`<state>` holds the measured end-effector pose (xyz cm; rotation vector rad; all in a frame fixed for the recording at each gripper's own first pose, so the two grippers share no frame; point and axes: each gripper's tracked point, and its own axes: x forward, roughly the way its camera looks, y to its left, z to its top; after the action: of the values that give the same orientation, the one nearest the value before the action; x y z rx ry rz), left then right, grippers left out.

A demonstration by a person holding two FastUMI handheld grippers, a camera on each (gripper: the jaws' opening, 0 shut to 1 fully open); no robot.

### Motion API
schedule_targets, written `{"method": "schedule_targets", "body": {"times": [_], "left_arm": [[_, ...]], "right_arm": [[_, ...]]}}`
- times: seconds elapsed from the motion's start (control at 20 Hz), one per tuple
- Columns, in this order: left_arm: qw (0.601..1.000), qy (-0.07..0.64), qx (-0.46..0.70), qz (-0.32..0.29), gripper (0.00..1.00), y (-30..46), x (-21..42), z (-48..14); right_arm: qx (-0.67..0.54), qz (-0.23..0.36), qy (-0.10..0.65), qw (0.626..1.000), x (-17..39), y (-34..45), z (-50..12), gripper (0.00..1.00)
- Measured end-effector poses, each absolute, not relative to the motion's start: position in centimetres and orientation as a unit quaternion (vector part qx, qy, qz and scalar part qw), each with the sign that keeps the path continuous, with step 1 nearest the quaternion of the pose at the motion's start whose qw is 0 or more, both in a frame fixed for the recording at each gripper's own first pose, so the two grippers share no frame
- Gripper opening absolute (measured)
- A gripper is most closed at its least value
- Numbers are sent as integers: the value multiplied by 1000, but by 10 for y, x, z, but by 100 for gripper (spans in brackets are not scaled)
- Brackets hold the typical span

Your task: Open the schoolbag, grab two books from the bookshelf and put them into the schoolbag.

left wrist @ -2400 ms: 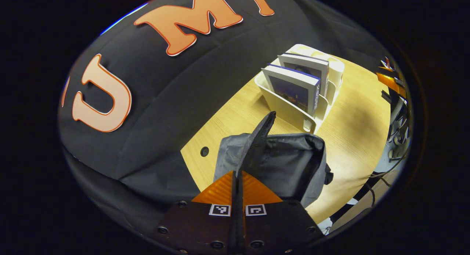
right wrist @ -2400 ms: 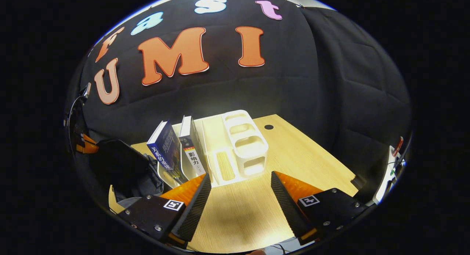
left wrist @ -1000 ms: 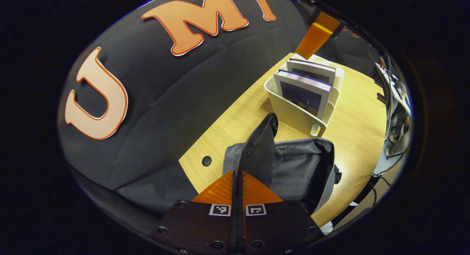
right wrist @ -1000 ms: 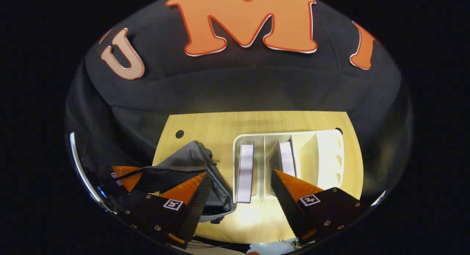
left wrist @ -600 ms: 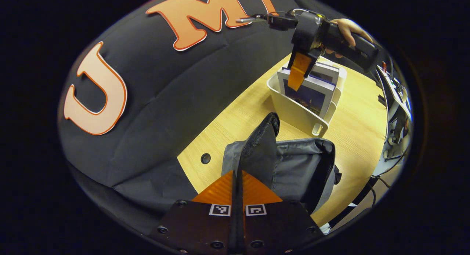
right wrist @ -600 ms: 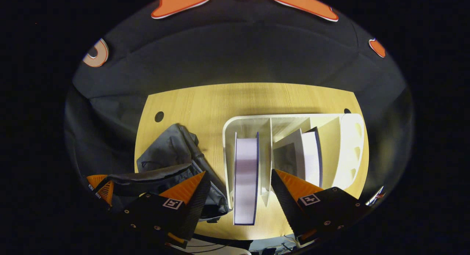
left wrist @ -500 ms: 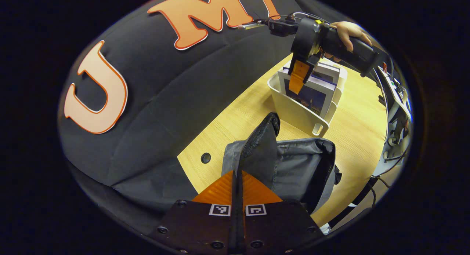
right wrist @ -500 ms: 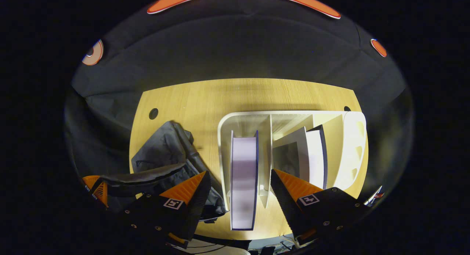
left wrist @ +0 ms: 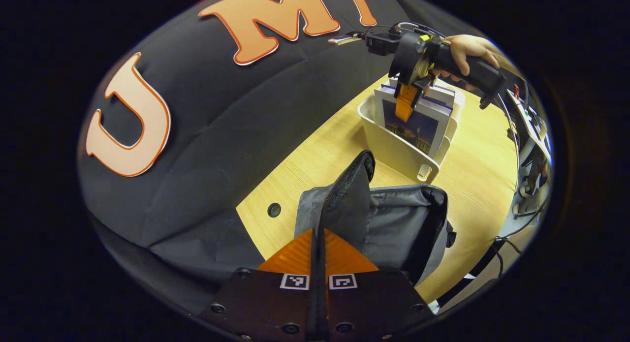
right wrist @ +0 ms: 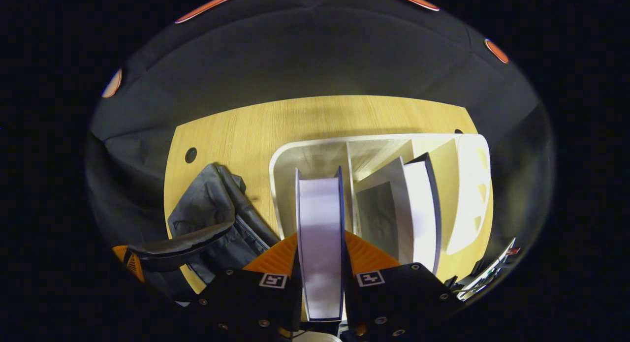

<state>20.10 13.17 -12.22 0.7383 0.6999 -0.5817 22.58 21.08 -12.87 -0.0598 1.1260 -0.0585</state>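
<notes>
At lower centre of the right gripper view, our right gripper (right wrist: 320, 263) has both fingers clamped on the blue-covered book (right wrist: 320, 233) standing in the white plastic bookshelf (right wrist: 285, 160). Our left gripper (left wrist: 317, 243) pinches the grey fabric schoolbag's (left wrist: 393, 224) flap, centre of the left gripper view.

Lower edge of first book (right wrist: 320, 233) lost behind right gripper (right wrist: 320, 263) fingers and body, bottom cut by view edge. Covers unseen from above, page block alone facing up, slightly blurred. Second book (right wrist: 418, 209) just right of the fingers, lower end hidden behind gripper body. Bookshelf (right wrist: 467, 184) front wall blocked by the gripper. Schoolbag (right wrist: 206, 219) left of the fingers, near part cut off, inside not visible. In left gripper view, schoolbag flap (left wrist: 344, 204) pinched edge buried between left gripper (left wrist: 317, 243) fingers; bag interior dark, contents unreadable. Far off, right gripper's fingertips (left wrist: 402, 103) mostly covering book top; cover print too small.
</notes>
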Motion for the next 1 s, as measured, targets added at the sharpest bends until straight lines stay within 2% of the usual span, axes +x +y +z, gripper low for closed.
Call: {"method": "schedule_targets", "body": {"times": [0.05, 0.45, 0.8, 1.0], "left_arm": [[833, 332, 348, -275, 0, 132, 200, -123], [830, 328, 353, -282, 1, 131, 197, -132], [826, 325, 362, -285, 1, 129, 197, -137], [824, 319, 370, -288, 1, 124, 193, -134]], "right_arm": [[-27, -24, 528, 849, 224, 212, -119, 36], [-16, -10, 457, 889, 198, 219, -17, 35], [8, 33, 393, 919, 122, 211, 51, 34], [76, 57, 364, 927, 71, 202, 58, 34]]}}
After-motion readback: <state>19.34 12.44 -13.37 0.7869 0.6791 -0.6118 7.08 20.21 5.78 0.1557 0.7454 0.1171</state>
